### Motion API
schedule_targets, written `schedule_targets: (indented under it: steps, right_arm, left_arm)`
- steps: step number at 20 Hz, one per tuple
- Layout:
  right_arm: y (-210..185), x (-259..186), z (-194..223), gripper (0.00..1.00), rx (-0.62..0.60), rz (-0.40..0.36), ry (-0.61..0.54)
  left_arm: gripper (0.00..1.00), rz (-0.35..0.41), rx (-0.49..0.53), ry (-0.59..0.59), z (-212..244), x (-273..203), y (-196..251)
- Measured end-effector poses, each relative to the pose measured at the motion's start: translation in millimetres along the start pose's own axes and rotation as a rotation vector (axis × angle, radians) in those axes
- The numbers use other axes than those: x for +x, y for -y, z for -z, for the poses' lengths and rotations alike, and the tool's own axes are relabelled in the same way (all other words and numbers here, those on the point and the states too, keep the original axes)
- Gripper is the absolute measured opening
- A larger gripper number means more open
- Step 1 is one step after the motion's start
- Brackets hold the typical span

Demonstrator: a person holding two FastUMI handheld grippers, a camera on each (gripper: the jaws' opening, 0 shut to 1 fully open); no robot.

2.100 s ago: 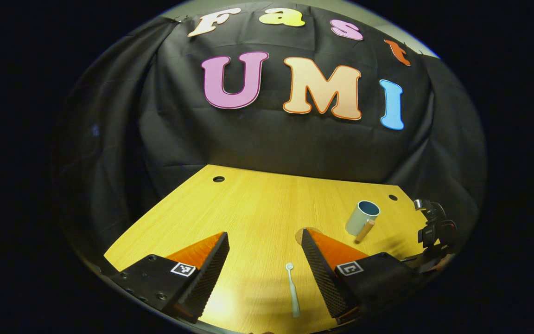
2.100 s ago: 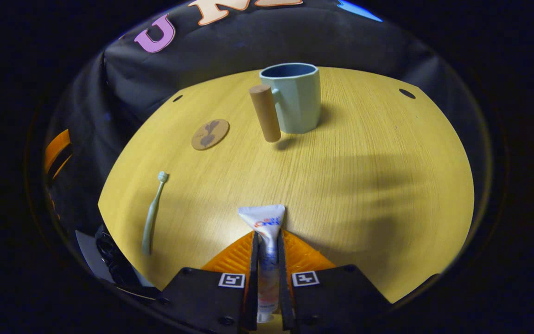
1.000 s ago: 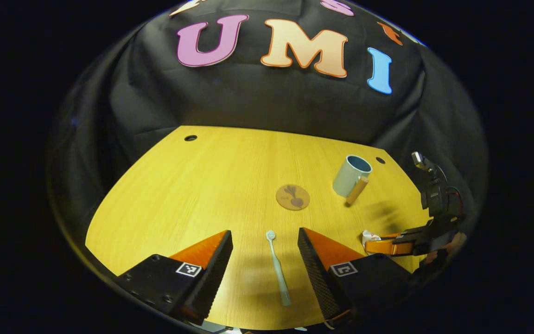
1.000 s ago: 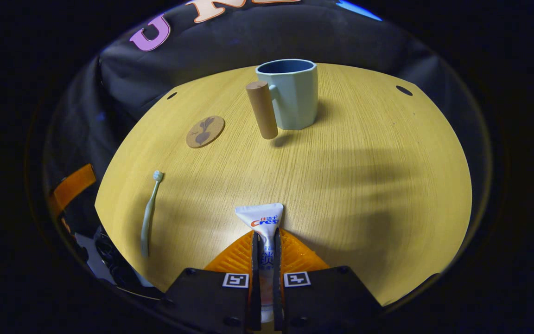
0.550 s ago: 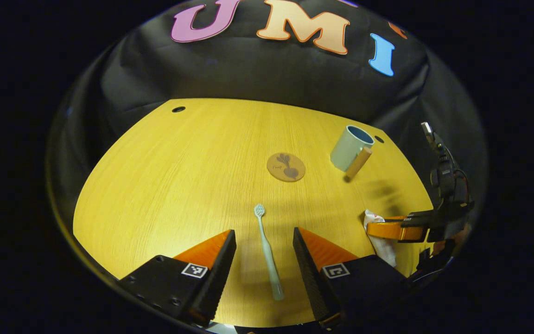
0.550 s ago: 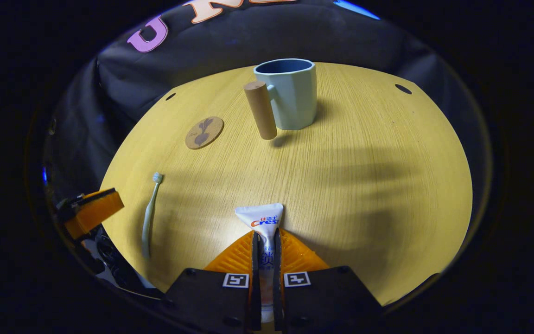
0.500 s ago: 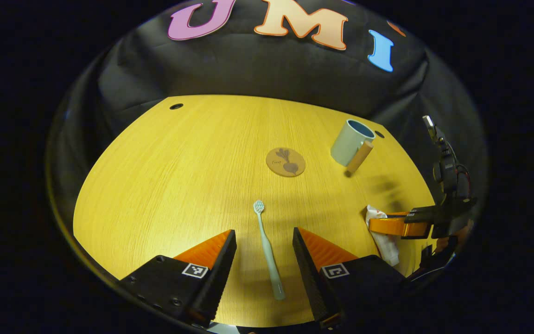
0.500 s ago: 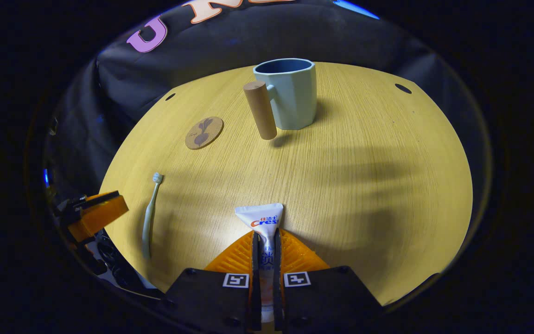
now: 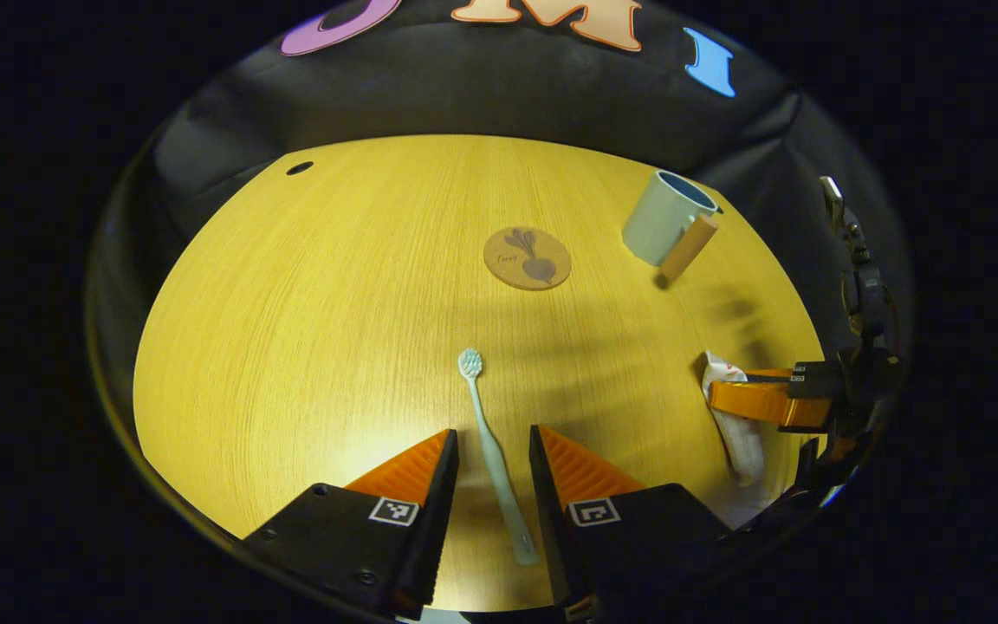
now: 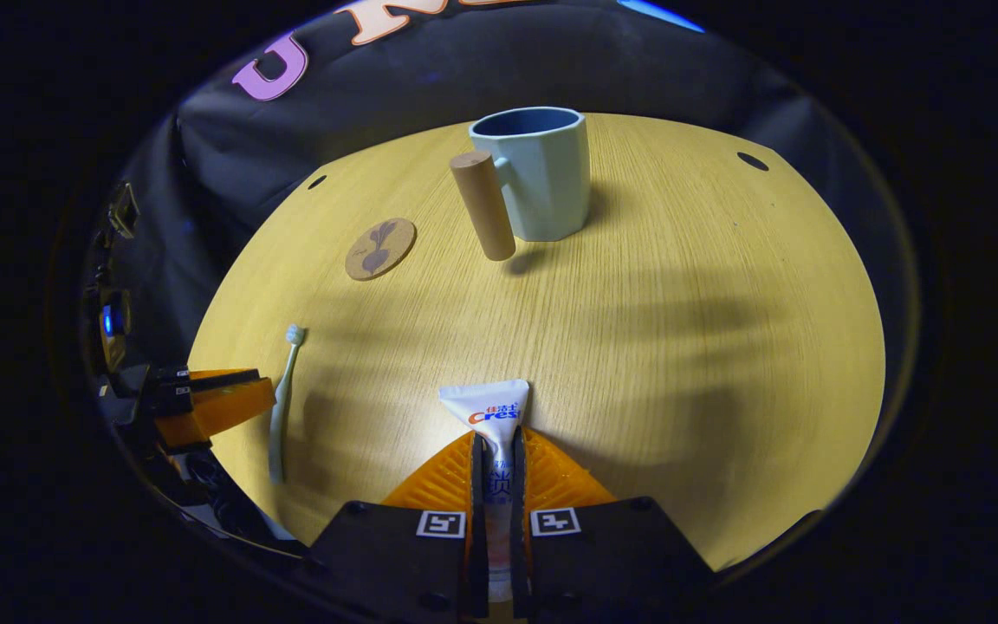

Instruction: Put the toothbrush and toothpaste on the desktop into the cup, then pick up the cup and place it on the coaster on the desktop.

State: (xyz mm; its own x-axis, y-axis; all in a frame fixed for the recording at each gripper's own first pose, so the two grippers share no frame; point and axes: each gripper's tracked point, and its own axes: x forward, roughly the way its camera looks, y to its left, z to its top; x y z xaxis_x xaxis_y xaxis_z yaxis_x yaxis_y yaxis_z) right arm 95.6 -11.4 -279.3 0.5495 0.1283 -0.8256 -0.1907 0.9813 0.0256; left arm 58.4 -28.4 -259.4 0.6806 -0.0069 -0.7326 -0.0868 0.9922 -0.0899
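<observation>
Wooden and yellow-toned, the desktop (image 9: 308, 303) takes up most of both views, with dark round holes near its far corners and long shadows across its middle. At its far side stands the cup (image 10: 542, 173), pale blue outside and darker inside, upright, with a cylindrical wooden handle (image 10: 482, 206) jutting toward the near side; in the left gripper view the same cup (image 9: 662, 217) sits far to the right. Near it, but apart from it, the round cork coaster (image 9: 527, 257) lies flat and bare, printed with a dark plant figure. The left gripper (image 9: 490, 464) is low over the near edge of the desktop, its jaws part-way open with a narrow gap between them, and the handle of the toothbrush runs through that gap without either finger visibly pressing on it. The right gripper (image 10: 495, 459) has its jaws closed tight on the toothpaste (image 10: 492, 416), both fingers squeezing the white tube, whose flat crimped end sticks out ahead of the fingertips just above the desktop. The toothbrush (image 9: 490, 451), slim and pale green, lies flat on the wood with its bristled head pointing away toward the coaster; in the right gripper view it lies far to the left, just beside the other gripper's finger.
</observation>
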Motion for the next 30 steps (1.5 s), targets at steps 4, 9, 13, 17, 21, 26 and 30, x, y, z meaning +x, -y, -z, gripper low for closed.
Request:
schedule_targets:
  steps: [4, 9, 13, 17, 21, 26, 30]
  right_arm:
    - [0, 0, 0, 0.13, 0.009, -0.001, -0.005]
    - [0, 0, 0, 0.13, 0.021, -0.011, -0.012]
    - [0, 0, -1, 0.13, 0.023, -0.016, -0.014]
    - [1, 0, -1, 0.13, 0.022, -0.019, -0.015]
    - [1, 0, -1, 0.13, 0.019, -0.018, -0.013]
    - [0, 0, -1, 0.13, 0.014, -0.016, -0.01]
    - [0, 0, -2, 0.13, 0.011, -0.011, -0.008]
  left_arm:
    - [0.48, 0.003, 0.009, -0.071, 8, 7, 1]
    - [0.35, -0.013, 0.014, -0.11, 12, 12, 1]
    - [0.35, -0.026, 0.04, -0.15, 16, 11, -2]
    - [0.26, -0.064, 0.059, -0.198, 17, 13, -9]
    - [0.16, -0.071, 0.031, -0.205, 16, 13, -7]
    - [0.01, -0.064, 0.042, -0.187, 14, 14, -4]
    - [0.0, -0.045, -0.019, -0.13, 10, 14, -4]
